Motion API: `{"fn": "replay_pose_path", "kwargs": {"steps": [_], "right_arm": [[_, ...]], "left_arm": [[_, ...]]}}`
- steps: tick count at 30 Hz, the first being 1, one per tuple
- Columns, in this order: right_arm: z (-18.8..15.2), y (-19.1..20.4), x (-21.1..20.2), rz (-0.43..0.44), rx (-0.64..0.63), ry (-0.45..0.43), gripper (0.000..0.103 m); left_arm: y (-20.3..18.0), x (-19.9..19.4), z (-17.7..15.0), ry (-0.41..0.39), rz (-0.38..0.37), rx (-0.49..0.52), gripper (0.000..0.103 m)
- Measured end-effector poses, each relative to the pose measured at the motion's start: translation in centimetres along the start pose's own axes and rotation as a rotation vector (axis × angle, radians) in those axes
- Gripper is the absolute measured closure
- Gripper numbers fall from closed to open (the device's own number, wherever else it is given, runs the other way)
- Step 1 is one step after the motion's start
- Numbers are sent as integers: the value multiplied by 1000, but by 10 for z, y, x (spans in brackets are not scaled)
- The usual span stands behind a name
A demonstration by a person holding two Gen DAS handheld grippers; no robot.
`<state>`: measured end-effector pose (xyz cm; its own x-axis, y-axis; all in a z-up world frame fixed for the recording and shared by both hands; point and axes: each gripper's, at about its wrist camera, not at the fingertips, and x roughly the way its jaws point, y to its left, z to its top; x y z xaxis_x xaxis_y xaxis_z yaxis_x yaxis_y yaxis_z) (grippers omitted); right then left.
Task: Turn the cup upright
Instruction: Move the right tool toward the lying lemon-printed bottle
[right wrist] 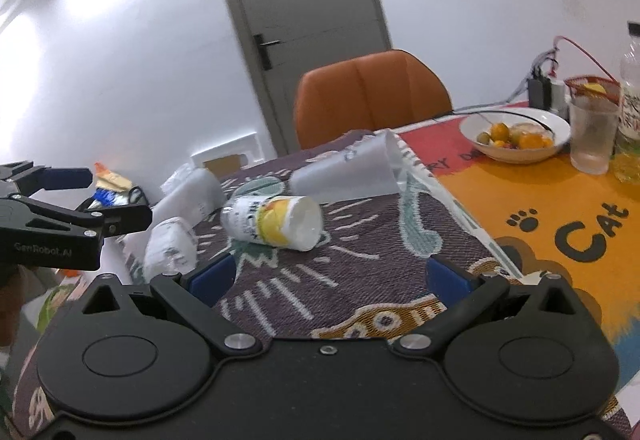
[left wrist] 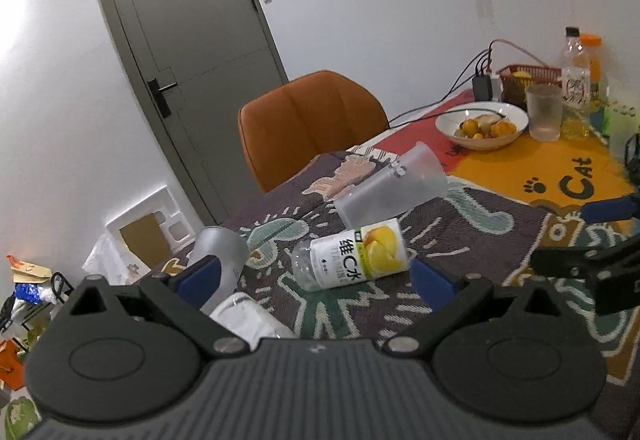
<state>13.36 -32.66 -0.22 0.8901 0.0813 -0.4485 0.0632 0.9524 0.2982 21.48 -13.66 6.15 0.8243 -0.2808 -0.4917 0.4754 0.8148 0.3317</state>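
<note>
1. Left gripper (left wrist: 316,276), jaws spread wide, empty; nearer of the two.
2. Right gripper (right wrist: 328,276), likewise spread, empty.
3. Labelled cup (left wrist: 352,254) on its side on the patterned cloth (left wrist: 480,232), just ahead of the left fingers (long axis crosswise).
4. Frosted cups (left wrist: 394,186) lying beyond and beside.

White walls (left wrist: 400,20), grey door (left wrist: 192,40) (shut), orange chair (left wrist: 308,120)
</note>
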Motion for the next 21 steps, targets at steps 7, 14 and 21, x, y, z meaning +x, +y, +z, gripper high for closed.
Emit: {"fn": "replay_pose_path", "kwargs": {"steps": [7, 14, 21], "right_arm": [[2, -12, 22, -47, 99, 24, 0], [-1, -18, 46, -59, 154, 75, 1], [-6, -19, 65, -51, 186, 109, 1]], "left_arm": [[7, 38, 17, 48, 4, 138, 2], [6, 75, 23, 111, -6, 256, 2], [-4, 108, 25, 154, -38, 380, 4]]}}
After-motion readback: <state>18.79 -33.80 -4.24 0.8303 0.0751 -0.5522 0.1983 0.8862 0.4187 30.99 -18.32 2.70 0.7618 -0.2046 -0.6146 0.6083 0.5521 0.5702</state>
